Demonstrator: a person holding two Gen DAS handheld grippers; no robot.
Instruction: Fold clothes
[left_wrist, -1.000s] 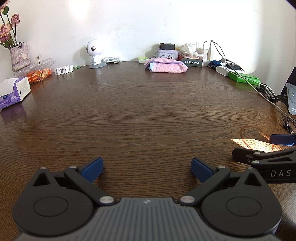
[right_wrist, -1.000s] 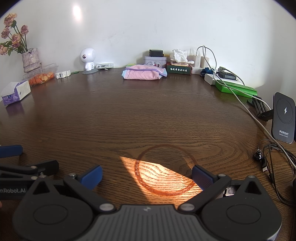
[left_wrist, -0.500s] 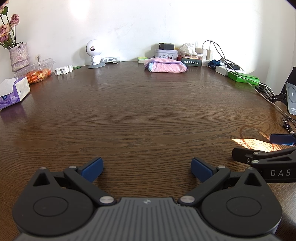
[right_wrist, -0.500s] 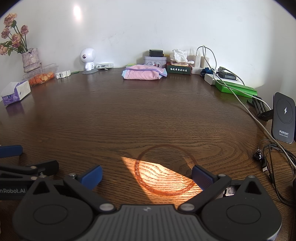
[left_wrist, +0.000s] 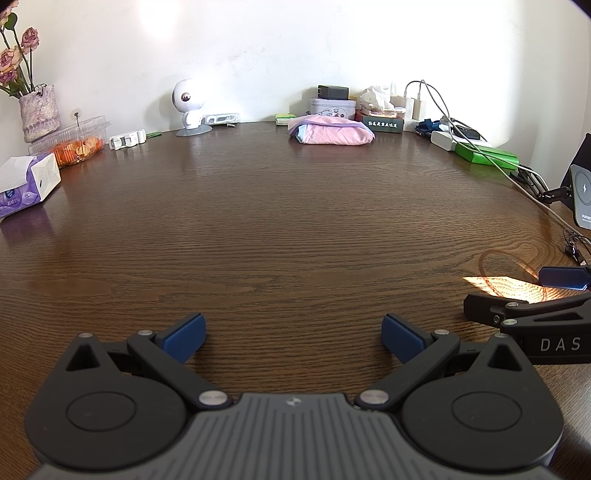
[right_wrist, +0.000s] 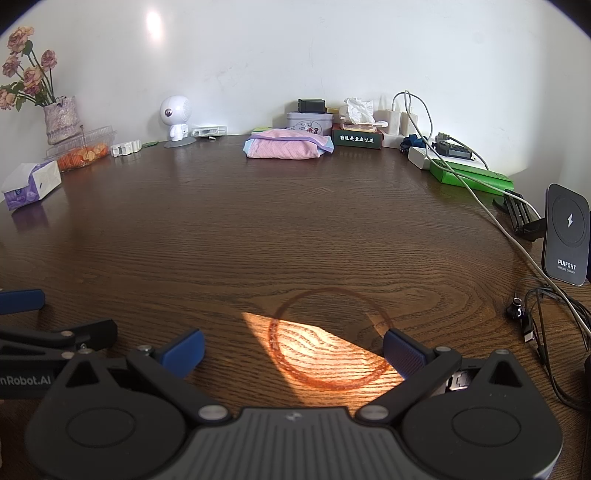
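Dark brown wooden table (left_wrist: 295, 229) fills my left view; my left claw (left_wrist: 293, 334) rests wide open, empty. Right view: my right claw (right_wrist: 293, 347) gapes too. Folded pink cloth bundle (right_wrist: 286, 147) sits upper middle, probably finished.

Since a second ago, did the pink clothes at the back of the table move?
No. The pink folded clothes lie just as before, close left of the dark green box by the wall, same as in the left wrist view.

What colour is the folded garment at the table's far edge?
Pink folded garment with lilac trim and a light-blue edge showing; clearest in the right wrist view.
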